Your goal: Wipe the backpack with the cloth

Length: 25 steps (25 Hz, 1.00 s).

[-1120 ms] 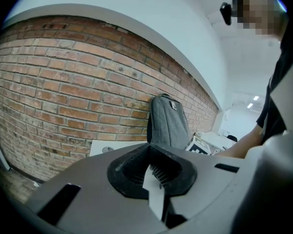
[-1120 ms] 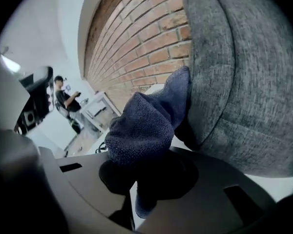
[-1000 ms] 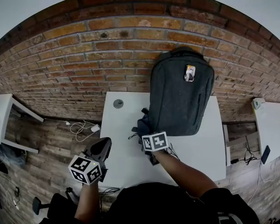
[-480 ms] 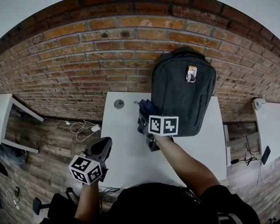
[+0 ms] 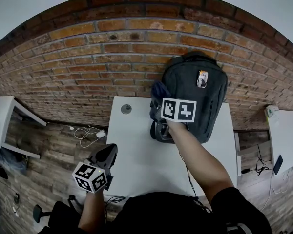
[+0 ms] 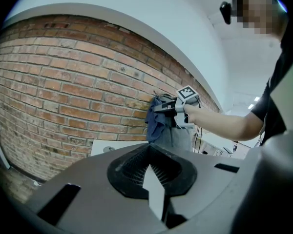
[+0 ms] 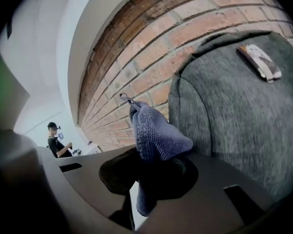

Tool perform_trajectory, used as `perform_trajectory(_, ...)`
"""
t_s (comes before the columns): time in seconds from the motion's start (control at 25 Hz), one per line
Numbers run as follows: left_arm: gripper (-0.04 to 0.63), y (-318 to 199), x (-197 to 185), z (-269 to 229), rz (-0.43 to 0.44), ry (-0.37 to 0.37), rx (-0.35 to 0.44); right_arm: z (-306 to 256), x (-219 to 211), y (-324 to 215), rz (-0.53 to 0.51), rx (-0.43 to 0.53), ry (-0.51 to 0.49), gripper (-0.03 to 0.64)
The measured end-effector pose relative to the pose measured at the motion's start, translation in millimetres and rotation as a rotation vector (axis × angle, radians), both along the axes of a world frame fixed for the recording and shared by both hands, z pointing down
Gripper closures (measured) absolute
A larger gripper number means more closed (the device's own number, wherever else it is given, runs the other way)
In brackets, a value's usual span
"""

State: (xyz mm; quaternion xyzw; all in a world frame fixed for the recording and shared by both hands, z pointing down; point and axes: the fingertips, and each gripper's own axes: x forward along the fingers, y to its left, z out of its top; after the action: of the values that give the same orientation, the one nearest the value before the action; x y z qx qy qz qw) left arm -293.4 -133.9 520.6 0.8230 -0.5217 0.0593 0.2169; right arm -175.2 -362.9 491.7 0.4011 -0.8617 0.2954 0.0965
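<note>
A dark grey backpack [image 5: 198, 99] stands on the white table [image 5: 136, 155], leaning against the brick wall [image 5: 88, 72]. My right gripper [image 5: 159, 103] is shut on a blue cloth [image 5: 158, 90], held up at the backpack's upper left edge. In the right gripper view the cloth [image 7: 156, 135] bunches up out of the jaws [image 7: 151, 167], just left of the backpack's felt front [image 7: 234, 116]. My left gripper [image 5: 105, 156] hangs shut and empty off the table's front left corner. Its own view shows the cloth [image 6: 157, 118] and the backpack [image 6: 183, 135] from the side.
A small grey round disc [image 5: 126, 109] sits at the table's back left. A tag [image 5: 201, 79] is fixed to the backpack's upper front. Cables [image 5: 85, 133] lie on the wooden floor at left. Other white tables [image 5: 2, 113] [image 5: 283, 130] flank this one. A person [image 7: 56, 143] stands far off.
My right gripper has lifted the cloth off the table and carried it up and back to the backpack's upper left side. The left gripper has stayed put.
</note>
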Motion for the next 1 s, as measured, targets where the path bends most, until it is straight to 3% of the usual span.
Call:
perform_trajectory(0.16,0.600,2,-2,-1,-0.006,-0.004,0.003,-31,-2,-25,0.023,0.087,0.050,0.552)
perform_trajectory(0.4,0.600,5,-9,-4,-0.031,-0.010,0.007,-71,8,-43,0.033,0.308,0.183,0.552)
perform_trajectory(0.52,0.600,7,-11,-2,-0.039,-0.006,0.005,-87,19,-38,0.040,0.377,0.187,0.552)
perform_trajectory(0.68,0.600,6,-8,0,-0.034,0.003,0.003,-99,48,-29,0.076,0.431,0.183,0.552)
perform_trajectory(1.0,0.600,-7,3,-3,0.009,0.016,0.015,-117,130,-5,0.193,0.553,0.284,0.552)
